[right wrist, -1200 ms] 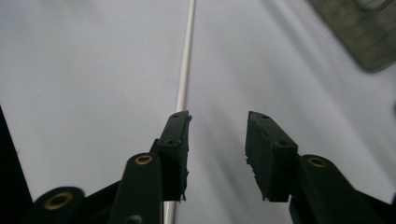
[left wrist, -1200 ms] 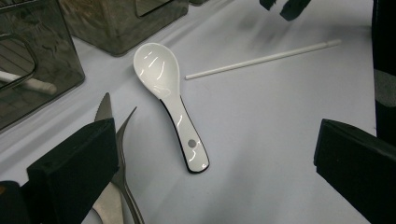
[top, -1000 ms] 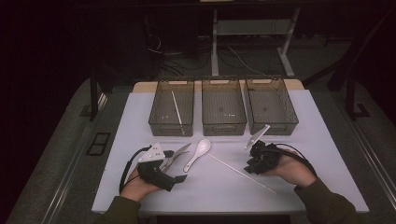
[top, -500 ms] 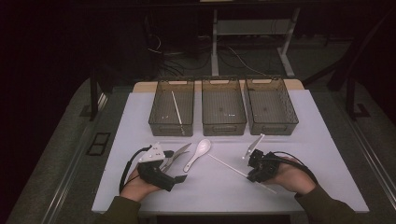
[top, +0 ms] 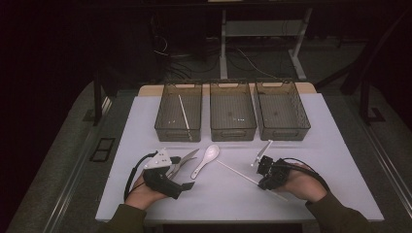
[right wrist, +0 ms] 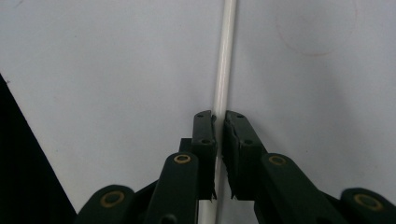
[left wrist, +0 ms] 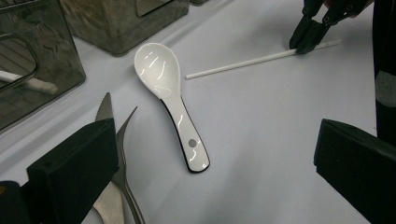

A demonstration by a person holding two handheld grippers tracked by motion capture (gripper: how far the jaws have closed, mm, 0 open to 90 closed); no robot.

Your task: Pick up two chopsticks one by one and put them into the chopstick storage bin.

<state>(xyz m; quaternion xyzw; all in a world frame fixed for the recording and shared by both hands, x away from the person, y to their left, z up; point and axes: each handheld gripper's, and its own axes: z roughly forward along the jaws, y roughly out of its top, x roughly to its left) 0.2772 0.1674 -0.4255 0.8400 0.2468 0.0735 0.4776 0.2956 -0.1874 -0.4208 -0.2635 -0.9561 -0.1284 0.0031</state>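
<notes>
Right tongs (right wrist: 219, 140) have just been closing and now pinch the white chopstick (right wrist: 223, 70), flat on the desk (top: 311, 145) near-right of the spoon (top: 206, 159). Light, stiff, round and probably slick; the grip near one end may let it swivel, so mid-length looks safer. Left tongs (left wrist: 210, 177) open, empty.

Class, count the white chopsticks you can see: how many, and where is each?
2: one chopstick lies in the left bin; the other chopstick lies on the table, between the right gripper jaws.
</notes>
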